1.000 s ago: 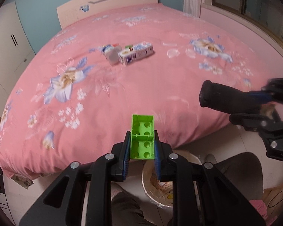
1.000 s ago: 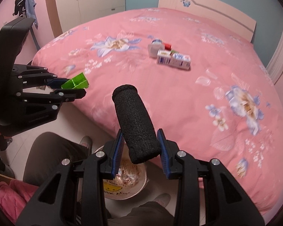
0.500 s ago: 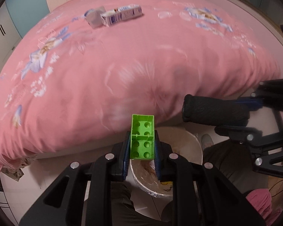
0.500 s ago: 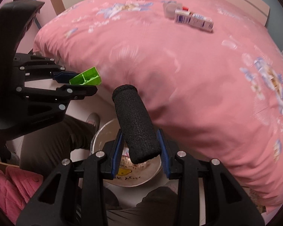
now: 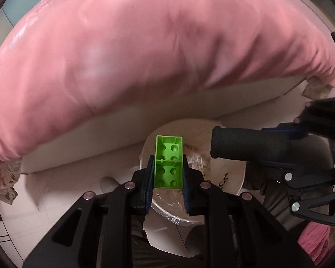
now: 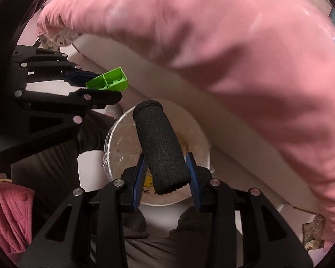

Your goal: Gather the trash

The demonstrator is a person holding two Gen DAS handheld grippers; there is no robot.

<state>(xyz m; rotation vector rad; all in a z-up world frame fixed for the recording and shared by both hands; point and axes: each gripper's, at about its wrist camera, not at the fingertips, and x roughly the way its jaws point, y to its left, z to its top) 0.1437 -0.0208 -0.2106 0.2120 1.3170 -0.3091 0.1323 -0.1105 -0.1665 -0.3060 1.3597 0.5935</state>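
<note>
My left gripper (image 5: 168, 163) is shut on a green toy brick (image 5: 168, 160), held hollow side up over a white trash bin (image 5: 225, 178) lined with clear plastic on the floor. My right gripper (image 6: 166, 165) is shut on a black foam tube (image 6: 160, 147), also above the bin (image 6: 120, 140). The brick (image 6: 109, 81) and left gripper (image 6: 93, 87) show at the left of the right wrist view. The tube (image 5: 248, 145) and right gripper (image 5: 279, 147) show at the right of the left wrist view.
The pink bedspread (image 5: 145, 51) hangs over the bed's pale side board (image 5: 105, 138) just behind the bin. The person's dark-trousered legs (image 6: 51, 163) flank the bin. A pink quilted cloth (image 6: 9, 214) lies at the lower left.
Both grippers have tilted down and moved from over the bed to above the bin by the bedside. Each keeps its hold. The cartons on the bed have left view.
</note>
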